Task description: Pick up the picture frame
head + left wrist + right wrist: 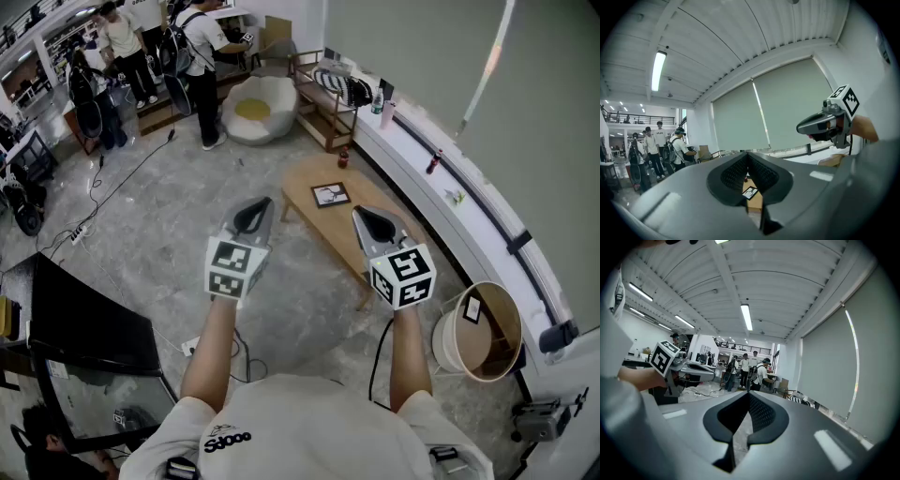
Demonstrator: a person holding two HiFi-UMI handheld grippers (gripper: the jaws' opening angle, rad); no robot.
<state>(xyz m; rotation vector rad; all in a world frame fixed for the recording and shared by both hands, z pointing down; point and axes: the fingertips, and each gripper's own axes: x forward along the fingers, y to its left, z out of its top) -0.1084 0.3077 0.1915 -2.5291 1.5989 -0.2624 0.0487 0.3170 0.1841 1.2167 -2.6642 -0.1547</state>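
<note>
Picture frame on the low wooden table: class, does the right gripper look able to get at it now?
Probably yes. The dark-edged rectangular picture frame lies flat on the light wooden table with nothing between it and the right gripper, though its fingers are shut and must open first.

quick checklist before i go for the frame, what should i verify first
1. Target found: ok. The frame lies flat on the table.
2. Clutter around it: ok. The bottle stands apart, at the table's far end.
3. Jaws open for a grasp: not ok. The left gripper and right gripper are both shut and empty.
4. Gripper at the frame: not ok. Both are held short of it.
5. Frame lined up: ok for the left, whose view shows it just past the jaws. Not ok for the right, whose view does not show it.
</note>
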